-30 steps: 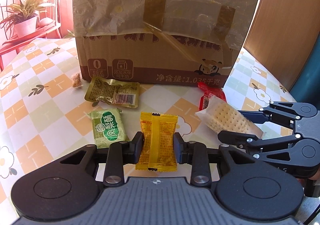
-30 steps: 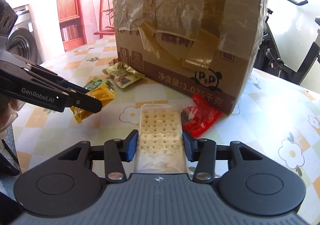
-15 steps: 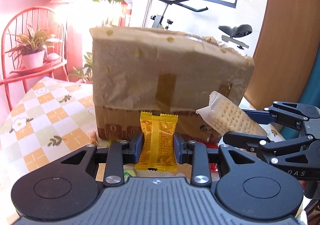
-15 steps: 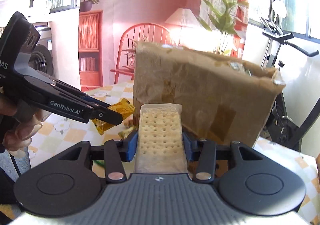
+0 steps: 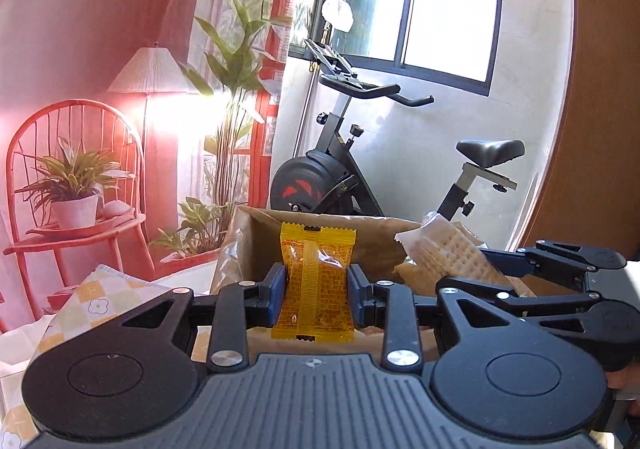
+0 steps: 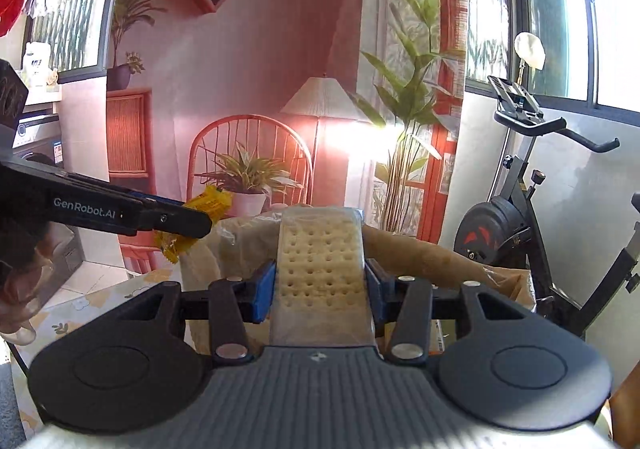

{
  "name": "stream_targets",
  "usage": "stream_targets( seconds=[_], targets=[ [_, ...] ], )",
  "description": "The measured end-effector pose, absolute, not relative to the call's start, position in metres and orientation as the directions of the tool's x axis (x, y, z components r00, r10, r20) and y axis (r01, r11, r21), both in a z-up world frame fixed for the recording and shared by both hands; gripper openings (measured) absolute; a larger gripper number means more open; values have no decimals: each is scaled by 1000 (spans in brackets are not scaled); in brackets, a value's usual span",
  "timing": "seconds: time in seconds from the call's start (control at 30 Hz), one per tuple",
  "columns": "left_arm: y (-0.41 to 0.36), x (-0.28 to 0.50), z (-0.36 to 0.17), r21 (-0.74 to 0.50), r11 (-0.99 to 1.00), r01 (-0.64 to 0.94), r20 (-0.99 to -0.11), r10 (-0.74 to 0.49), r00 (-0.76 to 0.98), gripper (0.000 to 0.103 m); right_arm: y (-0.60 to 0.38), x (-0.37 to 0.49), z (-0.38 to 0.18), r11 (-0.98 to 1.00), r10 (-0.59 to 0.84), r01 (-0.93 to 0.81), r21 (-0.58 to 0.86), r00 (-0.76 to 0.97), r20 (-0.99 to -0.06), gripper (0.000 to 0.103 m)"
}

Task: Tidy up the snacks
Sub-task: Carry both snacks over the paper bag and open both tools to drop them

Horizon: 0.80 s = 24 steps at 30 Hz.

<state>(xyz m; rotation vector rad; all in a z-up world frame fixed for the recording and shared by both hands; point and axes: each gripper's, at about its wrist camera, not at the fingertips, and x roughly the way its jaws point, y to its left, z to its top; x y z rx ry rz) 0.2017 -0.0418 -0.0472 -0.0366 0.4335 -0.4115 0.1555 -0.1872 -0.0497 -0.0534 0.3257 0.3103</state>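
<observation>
My left gripper (image 5: 317, 291) is shut on a yellow snack packet (image 5: 316, 281), held upright between its blue pads. Behind it the open top of the cardboard box (image 5: 260, 237) shows, with the inner wall visible. My right gripper (image 6: 320, 289) is shut on a clear-wrapped cracker pack (image 6: 322, 261), level with the box rim (image 6: 420, 249). In the left wrist view the right gripper (image 5: 496, 273) comes in from the right with the cracker pack (image 5: 448, 253) over the box. In the right wrist view the left gripper (image 6: 188, 223) reaches in from the left with the yellow packet (image 6: 208, 205).
A checked tablecloth (image 5: 92, 301) covers the table under the box. Beyond the table stand an exercise bike (image 5: 332, 177), a floor lamp (image 5: 148, 69), tall plants (image 5: 236, 61) and a red chair (image 5: 76, 153) bearing a potted plant. A hand (image 6: 20, 289) holds the left gripper.
Both grippers have risen from the table with their snacks, from facing the box's taped side to the level of its open top. The loose snacks on the table have dropped out of view.
</observation>
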Motion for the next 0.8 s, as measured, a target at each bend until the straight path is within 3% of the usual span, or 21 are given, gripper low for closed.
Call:
stream_targets(
  seconds=[0.2,0.27,0.4,0.6,0.8],
  targets=[
    [-62,258,-36,-98,924,370,-430,-375,821,35,-194,213,-55,969,237,-245,33,884,-404,49],
    [-70,268,-39,-63,919,389,-438,-376,816,42,-199,219,-58,979,203,-201,48,892,-404,51],
    [-73,275,-43,-39,924,381,-451,-357,818,58,-209,216,-58,980,198,-186,69,892,-406,66],
    [-64,259,-45,6,917,398,-444,-354,823,59,-220,191,-52,972,236,-212,104,897,-373,83],
    [-45,234,-39,3,911,412,-431,-370,823,59,-219,161,-46,961,274,-245,126,898,-344,85]
  ],
)
